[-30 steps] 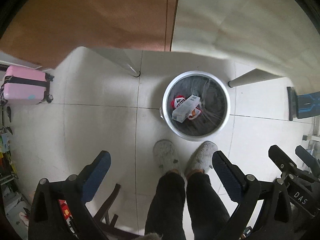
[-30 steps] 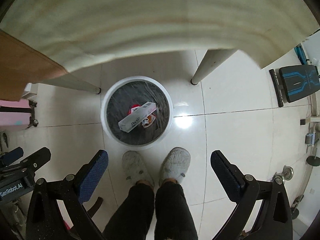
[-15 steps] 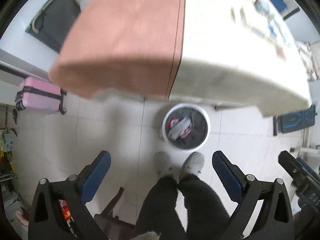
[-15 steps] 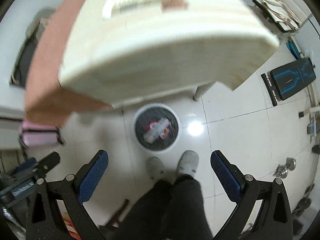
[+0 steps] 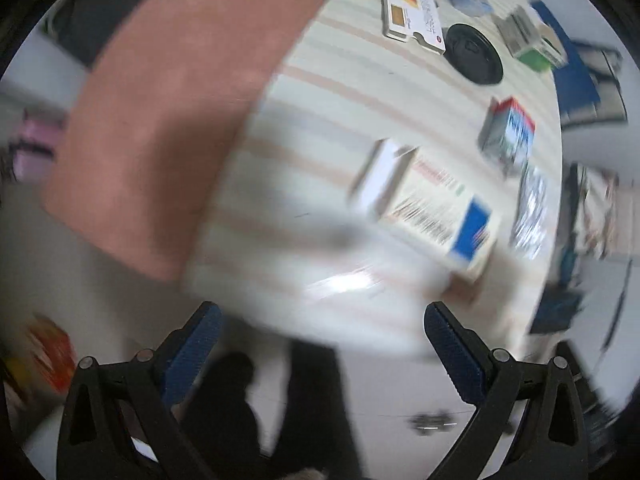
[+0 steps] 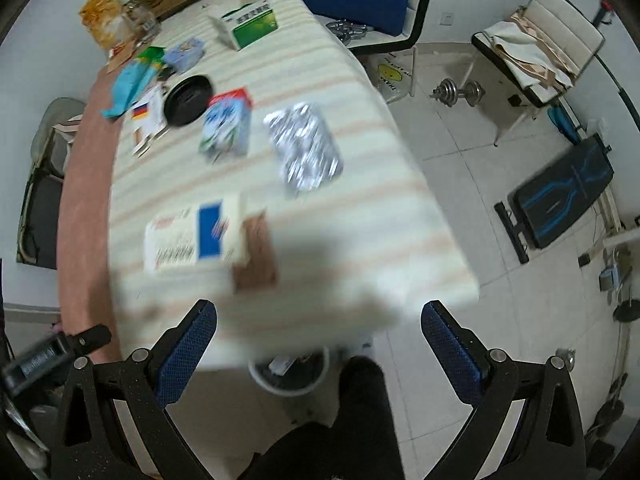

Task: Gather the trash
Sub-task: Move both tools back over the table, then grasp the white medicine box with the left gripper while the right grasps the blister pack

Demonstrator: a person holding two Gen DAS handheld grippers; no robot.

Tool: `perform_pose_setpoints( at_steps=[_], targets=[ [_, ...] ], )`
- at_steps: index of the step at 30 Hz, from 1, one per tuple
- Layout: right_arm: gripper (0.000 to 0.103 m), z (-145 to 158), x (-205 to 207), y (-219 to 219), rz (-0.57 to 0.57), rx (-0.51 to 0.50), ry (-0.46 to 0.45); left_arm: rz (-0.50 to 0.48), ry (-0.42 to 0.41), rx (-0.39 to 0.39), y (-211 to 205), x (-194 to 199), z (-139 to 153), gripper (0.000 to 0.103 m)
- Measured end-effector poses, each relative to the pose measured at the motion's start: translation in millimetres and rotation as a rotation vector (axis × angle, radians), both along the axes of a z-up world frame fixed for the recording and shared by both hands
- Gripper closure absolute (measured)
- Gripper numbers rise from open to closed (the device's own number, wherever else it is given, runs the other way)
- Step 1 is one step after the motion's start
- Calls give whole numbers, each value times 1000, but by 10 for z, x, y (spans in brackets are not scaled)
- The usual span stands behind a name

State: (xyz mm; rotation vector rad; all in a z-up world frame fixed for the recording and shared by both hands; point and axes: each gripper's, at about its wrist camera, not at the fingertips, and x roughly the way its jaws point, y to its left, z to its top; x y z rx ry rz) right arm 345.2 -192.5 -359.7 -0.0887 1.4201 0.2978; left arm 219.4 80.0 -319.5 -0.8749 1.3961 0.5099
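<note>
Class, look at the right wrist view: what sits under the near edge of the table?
A white bin on the floor, some trash just visible inside. The table covers its far half.

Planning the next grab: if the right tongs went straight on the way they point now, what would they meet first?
Probably the white box with a blue patch on the striped table, near its front edge; motion blur leaves depth unclear. The right tongs are open and empty.
</note>
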Motion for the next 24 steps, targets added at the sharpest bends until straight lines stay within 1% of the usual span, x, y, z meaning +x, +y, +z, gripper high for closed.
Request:
perform_pose_setpoints(
  at_steps=[2,3,5,8,10,12,13,14,15,17,18,20,21,22,23,24],
  targets=[
    [0,-170,255,50,16,-15,12,77,16,-86,4,292,-127,0],
    [0,-242,405,69,27,-25,19,105,24,-114,-20,369,-148,0],
    [0,-369,648,101,39,-39,32,194,40,-201,-21,609,-336,0],
    [0,-585,949,146,54,-47,66,309,68,-279,-27,819,-542,0],
    [0,-704,1073,184,63,-41,86,371,92,-298,-34,894,-627,0],
    [0,-781,1161,238,78,-25,96,391,134,-257,-52,944,-663,0],
    [0,-822,1195,282,92,-22,98,375,142,-231,-65,972,-660,0],
    [0,-863,1226,327,105,-20,102,319,149,-181,-87,1031,-642,7],
    [0,-901,1248,362,114,-14,105,269,161,-143,-101,1076,-634,9],
    [0,-956,1265,444,134,-2,111,115,169,-36,-168,1174,-575,9],
    [0,-985,1277,502,147,9,110,19,180,28,-210,1229,-548,9],
    [0,-1031,1284,605,169,15,104,-165,222,198,-292,1290,-500,9],
    [3,-1060,1277,660,186,12,100,-207,232,244,-305,1285,-495,9],
    [11,-1094,1259,707,204,6,98,-225,241,268,-298,1264,-506,9],
    [13,-1125,1238,749,222,-5,97,-213,244,256,-267,1218,-535,9],
    [18,-1124,1194,814,253,-35,66,-185,238,220,-233,1173,-568,9]
  ],
)
